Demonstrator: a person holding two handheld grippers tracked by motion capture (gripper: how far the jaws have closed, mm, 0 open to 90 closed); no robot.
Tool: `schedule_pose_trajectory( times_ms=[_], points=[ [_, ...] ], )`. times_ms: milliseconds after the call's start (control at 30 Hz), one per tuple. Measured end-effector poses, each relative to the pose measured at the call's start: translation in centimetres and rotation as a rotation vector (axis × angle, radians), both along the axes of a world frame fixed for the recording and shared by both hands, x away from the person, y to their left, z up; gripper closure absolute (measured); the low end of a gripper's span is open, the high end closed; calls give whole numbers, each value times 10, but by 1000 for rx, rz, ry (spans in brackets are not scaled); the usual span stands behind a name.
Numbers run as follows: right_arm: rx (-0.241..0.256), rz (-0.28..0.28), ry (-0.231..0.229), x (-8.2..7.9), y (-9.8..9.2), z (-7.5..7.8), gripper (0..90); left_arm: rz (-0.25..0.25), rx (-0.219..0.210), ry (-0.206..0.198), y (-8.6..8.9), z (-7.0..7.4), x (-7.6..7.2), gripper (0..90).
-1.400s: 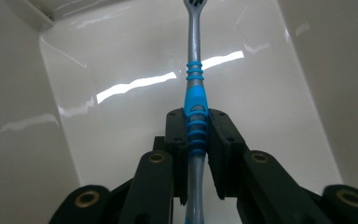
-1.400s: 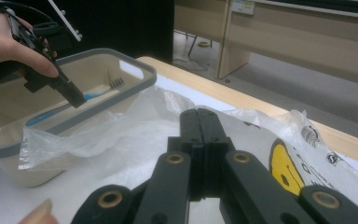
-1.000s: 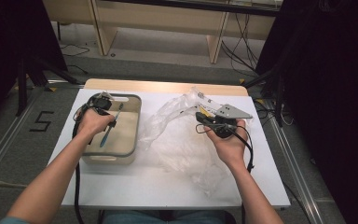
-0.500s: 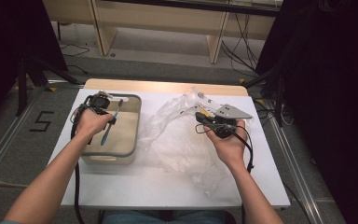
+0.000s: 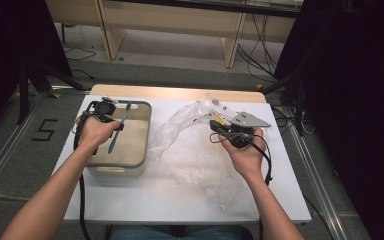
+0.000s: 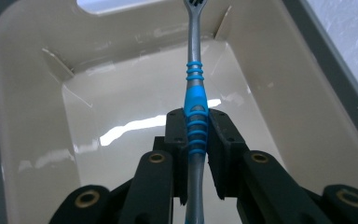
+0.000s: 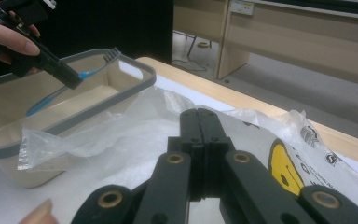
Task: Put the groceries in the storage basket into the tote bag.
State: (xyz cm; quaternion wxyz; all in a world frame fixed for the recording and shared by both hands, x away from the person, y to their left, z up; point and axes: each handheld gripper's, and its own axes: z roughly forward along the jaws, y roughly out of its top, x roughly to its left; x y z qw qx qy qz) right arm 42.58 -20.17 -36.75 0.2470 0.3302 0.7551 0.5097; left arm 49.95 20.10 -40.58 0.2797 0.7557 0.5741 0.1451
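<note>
I count one toothbrush (image 6: 195,100), clamped between my left jaws. There is one tub (image 5: 139,162), beige with a grey rim. One clear plastic bag (image 5: 195,155) lies crumpled on the one white table (image 5: 145,200). I hold two grippers: my left gripper (image 5: 114,123) and my right gripper (image 5: 219,126), each with two black jaws. On the floor there is one marking, a "5" (image 5: 45,130).

My black left gripper (image 6: 196,154) holds a grey toothbrush with bright blue ribbed bands (image 6: 195,100) — beige plastic bin, grey-rimmed (image 5: 146,130); clear crinkled bag, yellow-and-black print (image 7: 286,172).
</note>
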Motion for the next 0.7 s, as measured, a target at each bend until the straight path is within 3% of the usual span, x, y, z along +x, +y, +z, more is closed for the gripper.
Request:
schedule_pose_trajectory(
  times_ms=[700],
  points=[
    [-2,2,-1,0,1,-1,900,-22,-34,-76,-5,12,-11,785]
  ],
)
